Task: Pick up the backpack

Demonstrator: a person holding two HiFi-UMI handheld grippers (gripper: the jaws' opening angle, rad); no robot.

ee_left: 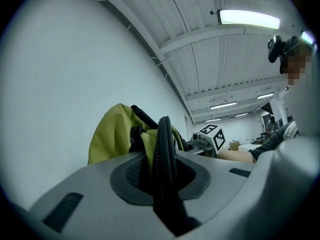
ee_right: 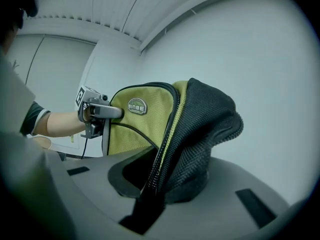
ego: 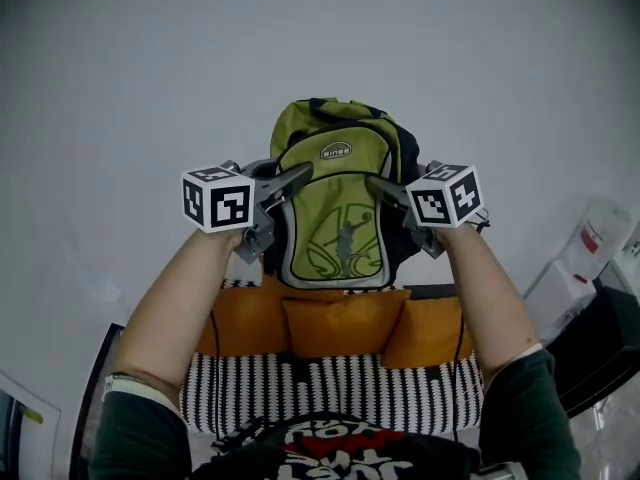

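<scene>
An olive-green and black backpack (ego: 338, 208) hangs in the air in front of a pale wall, held up between both grippers. My left gripper (ego: 292, 180) is shut on the backpack's left side; in the left gripper view a black strap (ee_left: 165, 159) is pinched between the jaws with yellow mesh (ee_left: 112, 134) beyond. My right gripper (ego: 380, 186) is shut on the right side; the right gripper view shows black mesh fabric and a zipper edge (ee_right: 185, 149) clamped in the jaws, the green front panel (ee_right: 142, 124) behind. The left gripper (ee_right: 95, 115) appears there too.
Below the backpack stands a sofa with orange cushions (ego: 340, 326) and a black-and-white striped seat (ego: 330, 393). A dark bin (ego: 605, 353) and white objects (ego: 590, 243) stand at the right. A dark panel edge (ego: 95, 388) is at the left.
</scene>
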